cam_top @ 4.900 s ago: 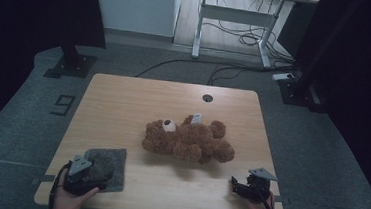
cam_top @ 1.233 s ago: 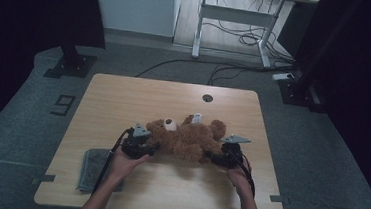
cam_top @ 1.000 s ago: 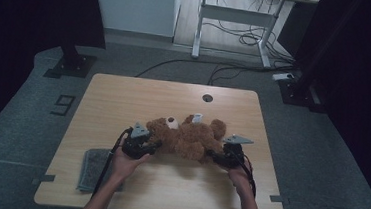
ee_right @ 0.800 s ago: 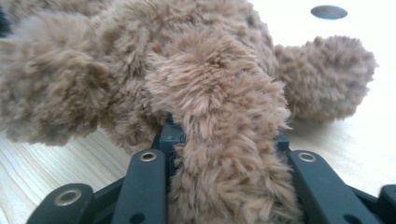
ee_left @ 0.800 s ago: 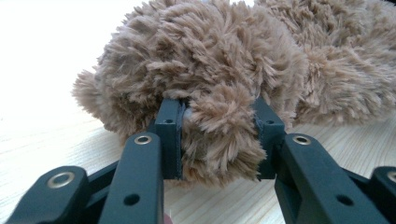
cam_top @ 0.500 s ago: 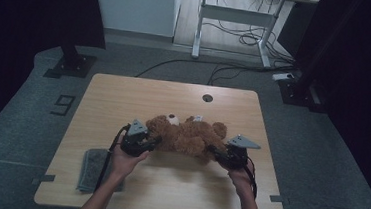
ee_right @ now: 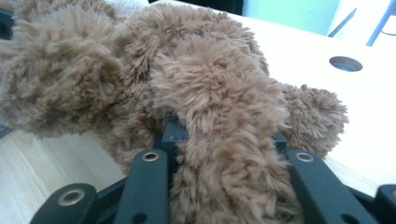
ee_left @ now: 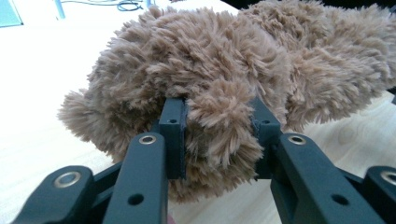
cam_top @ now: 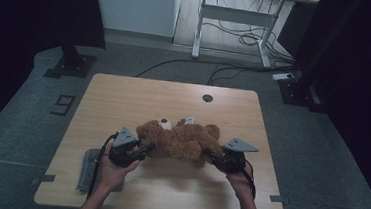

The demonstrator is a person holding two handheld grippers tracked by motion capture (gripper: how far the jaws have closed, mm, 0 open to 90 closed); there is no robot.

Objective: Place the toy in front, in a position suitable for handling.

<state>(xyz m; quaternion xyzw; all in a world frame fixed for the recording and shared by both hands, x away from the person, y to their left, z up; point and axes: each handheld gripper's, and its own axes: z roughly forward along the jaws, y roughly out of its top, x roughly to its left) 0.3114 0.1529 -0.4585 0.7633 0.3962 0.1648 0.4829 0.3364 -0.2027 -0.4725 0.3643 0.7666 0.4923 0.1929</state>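
A fluffy brown plush teddy bear (cam_top: 178,141) lies on its back on the pale wooden table (cam_top: 123,99), stretched between both tools. The left gripper (ee_left: 218,137) is clamped on one furry limb, the right gripper (ee_right: 224,140) on another, probably so the soft toy lifts evenly without sagging. A folded grey cloth (cam_top: 85,169) lies beside the left hand.

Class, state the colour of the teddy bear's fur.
The teddy bear has shaggy brown fur, best seen in the left gripper view.

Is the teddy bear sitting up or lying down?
Lying down. The teddy bear stretches sideways along the table, with a gripper's jaws shut on a furry limb at each end.
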